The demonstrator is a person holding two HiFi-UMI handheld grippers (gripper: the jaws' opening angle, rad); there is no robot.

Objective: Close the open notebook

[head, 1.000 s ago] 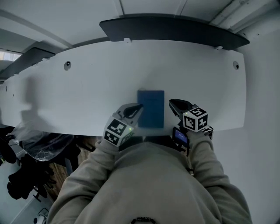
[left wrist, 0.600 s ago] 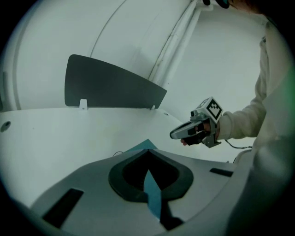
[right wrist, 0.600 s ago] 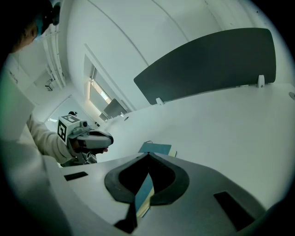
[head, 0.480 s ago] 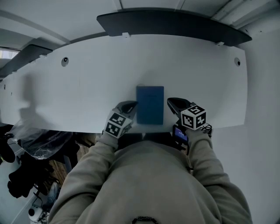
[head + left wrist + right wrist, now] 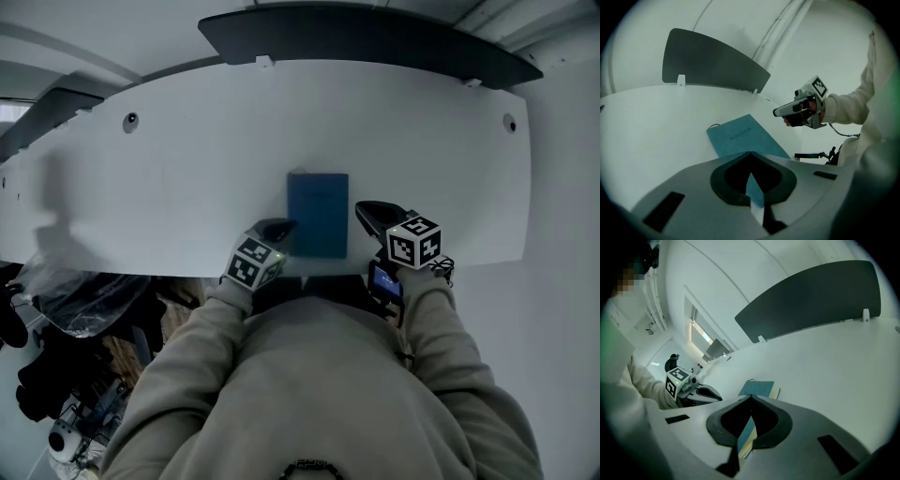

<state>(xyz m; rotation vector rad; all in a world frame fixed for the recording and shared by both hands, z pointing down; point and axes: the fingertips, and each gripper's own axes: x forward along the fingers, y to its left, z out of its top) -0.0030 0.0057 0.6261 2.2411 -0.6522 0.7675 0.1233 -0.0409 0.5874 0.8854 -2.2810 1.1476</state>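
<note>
The notebook (image 5: 318, 215) lies cover-up on the tabletop (image 5: 187, 178), between the left tongs (image 5: 281, 228) and right tongs (image 5: 367, 212). Both tongs are pressed together, pinching nothing. The closing looks done, so the next move is likely just to draw both tongs clear.

A long white desk (image 5: 187, 187) carries a dark grey screen (image 5: 375, 47) along its far edge on small white clips (image 5: 263, 61), a round hole (image 5: 130, 121) near each end, and dark clutter (image 5: 42, 380) lies on the floor at its left.
</note>
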